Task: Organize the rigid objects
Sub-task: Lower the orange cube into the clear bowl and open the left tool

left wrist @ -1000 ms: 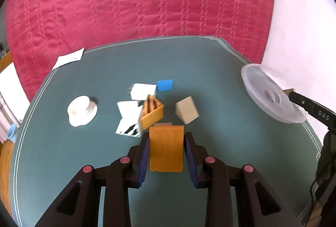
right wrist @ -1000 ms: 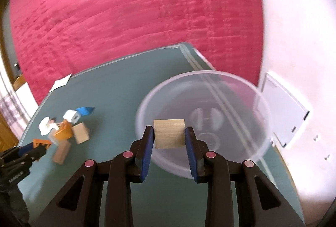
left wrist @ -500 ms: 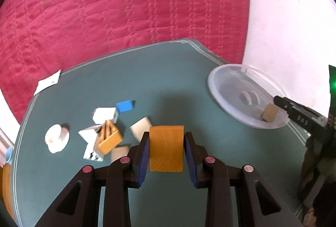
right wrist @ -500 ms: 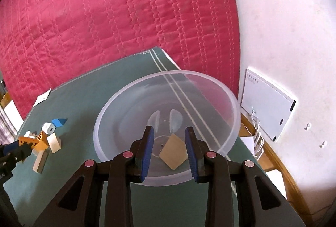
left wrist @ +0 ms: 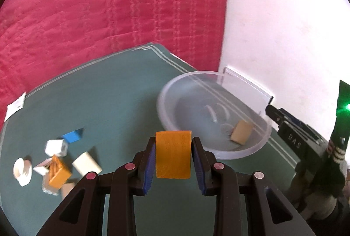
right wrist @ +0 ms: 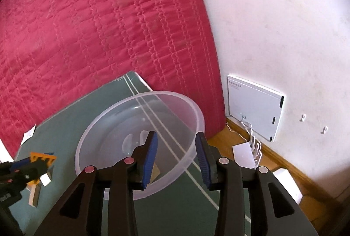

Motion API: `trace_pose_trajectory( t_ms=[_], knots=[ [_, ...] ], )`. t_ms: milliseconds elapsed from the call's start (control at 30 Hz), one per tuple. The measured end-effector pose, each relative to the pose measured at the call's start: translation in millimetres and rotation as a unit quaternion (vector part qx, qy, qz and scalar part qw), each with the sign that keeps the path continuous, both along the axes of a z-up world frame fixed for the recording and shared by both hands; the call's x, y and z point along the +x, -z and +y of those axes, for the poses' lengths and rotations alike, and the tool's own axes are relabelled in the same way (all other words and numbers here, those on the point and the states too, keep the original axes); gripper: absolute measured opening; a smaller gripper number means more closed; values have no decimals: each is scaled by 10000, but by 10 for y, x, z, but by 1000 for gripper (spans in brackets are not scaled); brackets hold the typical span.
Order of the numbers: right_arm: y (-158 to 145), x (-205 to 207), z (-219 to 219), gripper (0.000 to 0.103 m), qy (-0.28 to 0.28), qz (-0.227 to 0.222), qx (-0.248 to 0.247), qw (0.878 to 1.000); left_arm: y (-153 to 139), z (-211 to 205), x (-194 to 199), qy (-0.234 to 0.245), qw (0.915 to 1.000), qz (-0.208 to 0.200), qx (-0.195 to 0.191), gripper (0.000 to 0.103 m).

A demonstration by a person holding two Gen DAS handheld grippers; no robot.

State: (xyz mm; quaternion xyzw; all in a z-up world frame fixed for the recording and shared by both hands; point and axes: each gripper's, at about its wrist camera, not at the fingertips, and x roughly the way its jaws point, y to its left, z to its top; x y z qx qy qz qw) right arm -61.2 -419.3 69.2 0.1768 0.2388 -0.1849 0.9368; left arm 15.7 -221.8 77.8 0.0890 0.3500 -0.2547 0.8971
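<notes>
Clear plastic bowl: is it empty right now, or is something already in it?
Not empty. One tan wooden block lies loose inside the clear plastic bowl, near its right wall. Nothing else shows in it.

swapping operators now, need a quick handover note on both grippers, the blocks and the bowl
Left gripper: shut on the orange block, short of the bowl.
Right gripper: open, nothing between its jaws, which have just been opening; it hangs over the bowl.
Done: one tan block lies in the bowl.
Left: drop the orange block in, then fetch the pile on the green table.
</notes>
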Motion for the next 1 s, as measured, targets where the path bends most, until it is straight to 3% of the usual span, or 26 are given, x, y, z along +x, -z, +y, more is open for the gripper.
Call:
trace_pose_trajectory(
  t_ms=[267, 467, 533, 567, 600, 833, 1000],
  knots=[
    [10, -30, -14, 40, 15, -48, 47, 10000, 17, -388, 131, 356, 9992, 163, -102, 33],
    [19, -23, -21, 41, 10, -52, 56, 10000, 87, -588, 287, 581, 9964, 457, -403, 34],
    [21, -22, -22, 41, 3, -50, 57, 10000, 123, -590, 331, 562, 9960, 536, -447, 46],
    [22, -25, -21, 42, 1, -51, 57, 10000, 132, -571, 341, 513, 9962, 540, -461, 59],
    [21, -25, -19, 42, 0, -53, 57, 10000, 144, -537, 351, 417, 9968, 509, -455, 65],
    [27, -26, 2, 45, 9, -50, 58, 10000, 138, -378, 322, 122, 9993, 274, -205, 66],
    [28, -28, 7, 47, 2, -47, 60, 10000, 105, -325, 261, -51, 9999, 60, -91, 78]
  ],
)
